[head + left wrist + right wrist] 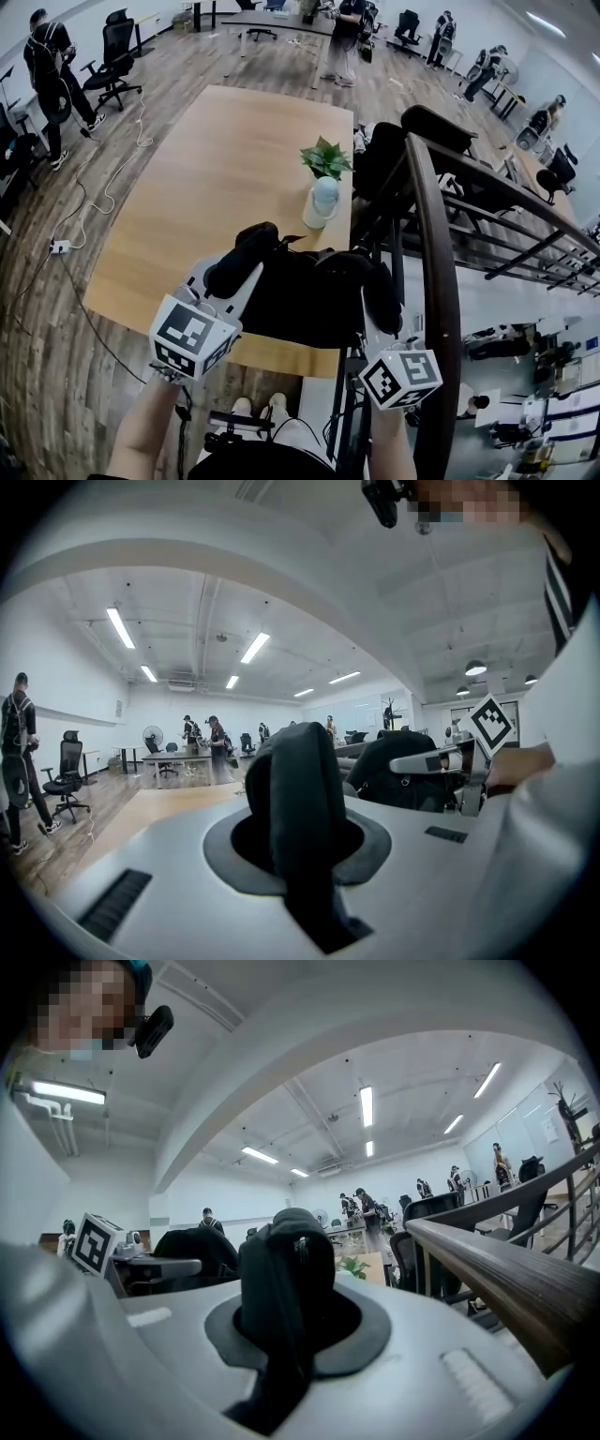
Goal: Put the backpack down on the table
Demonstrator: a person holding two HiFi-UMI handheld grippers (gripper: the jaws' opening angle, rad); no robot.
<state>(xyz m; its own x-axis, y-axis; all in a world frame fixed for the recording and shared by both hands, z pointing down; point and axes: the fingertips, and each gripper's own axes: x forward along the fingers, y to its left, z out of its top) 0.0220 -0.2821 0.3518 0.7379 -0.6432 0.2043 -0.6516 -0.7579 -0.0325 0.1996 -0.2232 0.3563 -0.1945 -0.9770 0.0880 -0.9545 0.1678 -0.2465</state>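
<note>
1. Backpack: black fabric, soft and slumping; probably moderately heavy, not fragile. It hangs over the near edge of the wooden worktop.
2. Left gripper: clenched on a padded shoulder strap.
3. Right gripper: clenched on the second strap (sound holds; load shared evenly).
4. Potted plant: stands beyond the backpack.
</note>
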